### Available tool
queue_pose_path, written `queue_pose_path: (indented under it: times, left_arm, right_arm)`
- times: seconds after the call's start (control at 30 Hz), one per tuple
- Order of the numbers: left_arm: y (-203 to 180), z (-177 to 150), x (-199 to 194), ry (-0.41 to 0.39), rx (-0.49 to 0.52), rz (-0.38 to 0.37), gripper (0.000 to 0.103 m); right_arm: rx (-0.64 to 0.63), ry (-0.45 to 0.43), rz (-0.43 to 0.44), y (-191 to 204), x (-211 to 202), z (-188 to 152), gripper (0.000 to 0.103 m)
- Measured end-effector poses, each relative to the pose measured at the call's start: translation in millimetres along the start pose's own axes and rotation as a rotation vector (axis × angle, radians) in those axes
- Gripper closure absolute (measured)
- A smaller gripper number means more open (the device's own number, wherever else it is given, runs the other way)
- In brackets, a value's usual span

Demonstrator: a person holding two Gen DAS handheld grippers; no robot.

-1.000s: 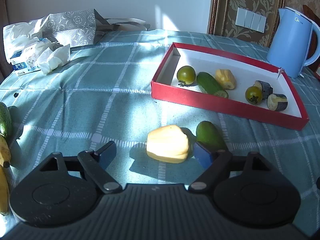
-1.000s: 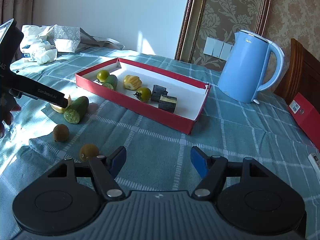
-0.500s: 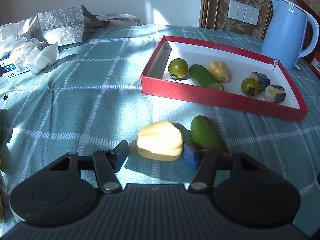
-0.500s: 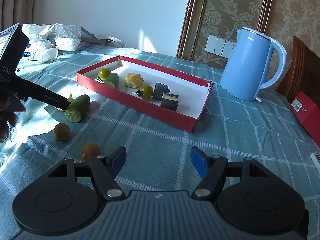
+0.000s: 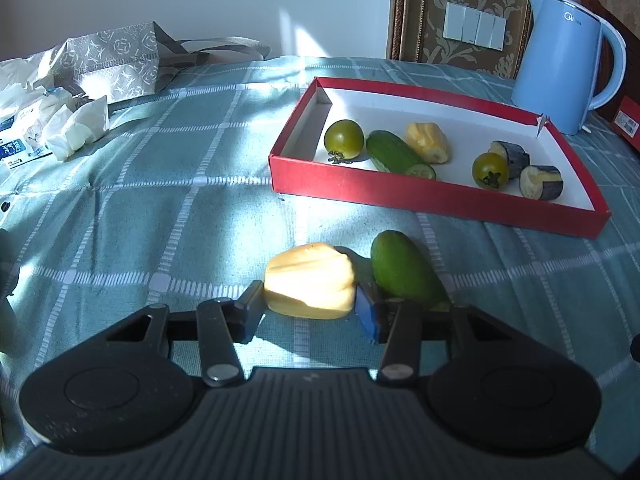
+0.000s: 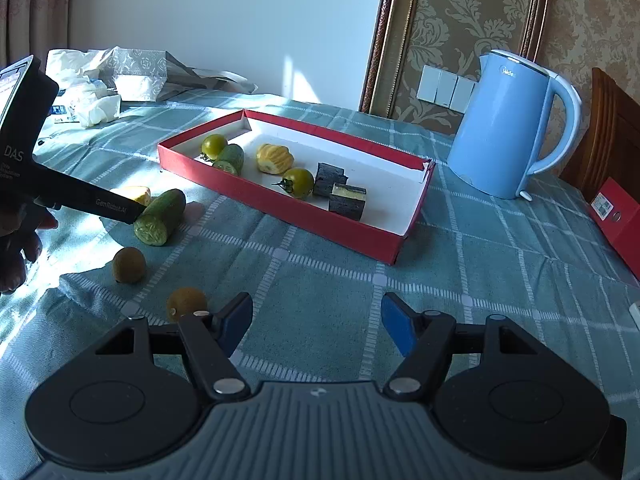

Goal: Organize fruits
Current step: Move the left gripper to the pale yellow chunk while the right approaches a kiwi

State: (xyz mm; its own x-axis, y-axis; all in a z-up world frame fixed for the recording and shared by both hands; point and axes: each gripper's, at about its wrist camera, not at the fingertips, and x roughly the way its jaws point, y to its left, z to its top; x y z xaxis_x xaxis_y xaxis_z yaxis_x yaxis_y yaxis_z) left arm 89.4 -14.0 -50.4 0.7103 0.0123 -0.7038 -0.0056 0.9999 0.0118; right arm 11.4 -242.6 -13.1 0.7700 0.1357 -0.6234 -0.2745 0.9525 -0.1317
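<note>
The left tool point(image 5: 310, 310) was closing on a pale yellow fruit piece point(image 5: 310, 280) on the table point(image 5: 160, 200), its two pads already at the piece's sides, with the piece lying between them on the teal checked cloth. Whether the pads were pressing firmly could not be told for certain, though both appeared to touch it. A cut green cucumber piece point(image 5: 404, 270) lay just beside the yellow piece, on its right in the left wrist view, close behind the blue pad point(image 5: 366, 314).

Beyond them stood a shallow red box point(image 5: 440, 196) with a white floor, holding two green tomatoes, a cucumber piece, a ridged yellow piece and two dark-skinned chunks. A blue kettle point(image 5: 568, 64) stood behind the box's far right corner, and a patterned bag point(image 5: 116, 60) and crumpled tissues point(image 5: 76, 128) lay at the far left of the table.

The right tool point(image 6: 316, 320) hovered released over bare cloth, its fingers apart and nothing between them. From its view, the left tool's black body reached in from the left, held by a hand point(image 6: 20, 240), its tip at the cucumber piece. Two small brown kiwis point(image 6: 129, 265) lay on the cloth near the right tool's left finger, one of them just beside it. A red carton point(image 6: 620, 216) sat at the table's right edge, near a wooden chair back.
</note>
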Motion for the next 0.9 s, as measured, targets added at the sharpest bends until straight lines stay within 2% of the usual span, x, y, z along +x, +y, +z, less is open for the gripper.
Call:
queue_pose_path:
  times: [0.37, 0.67, 0.73, 0.8, 0.9]
  left_arm:
    - [4.3, 1.1, -8.5, -0.036, -0.016, 0.014, 0.059]
    - [11.7, 2.2, -38.4, -0.074, -0.032, -0.007, 0.059]
    - [11.9, 0.7, -43.1, -0.076, -0.024, -0.007, 0.059]
    - [13.8, -0.9, -47.9, -0.078, -0.029, -0.01, 0.059]
    - [17.2, -3.0, -54.5, -0.082, -0.036, -0.01, 0.059]
  right_arm:
    - [-0.013, 0.001, 0.028, 5.5, 2.1, 2.4, 0.033]
    - [-0.042, 0.001, 0.11, 24.9, 1.9, 8.4, 0.034]
    - [-0.057, 0.005, 0.129, 31.6, 2.7, 8.5, 0.036]
    - [-0.069, 0.014, 0.153, 39.2, 5.1, 8.3, 0.046]
    - [-0.08, 0.023, 0.176, 48.5, 8.3, 7.5, 0.049]
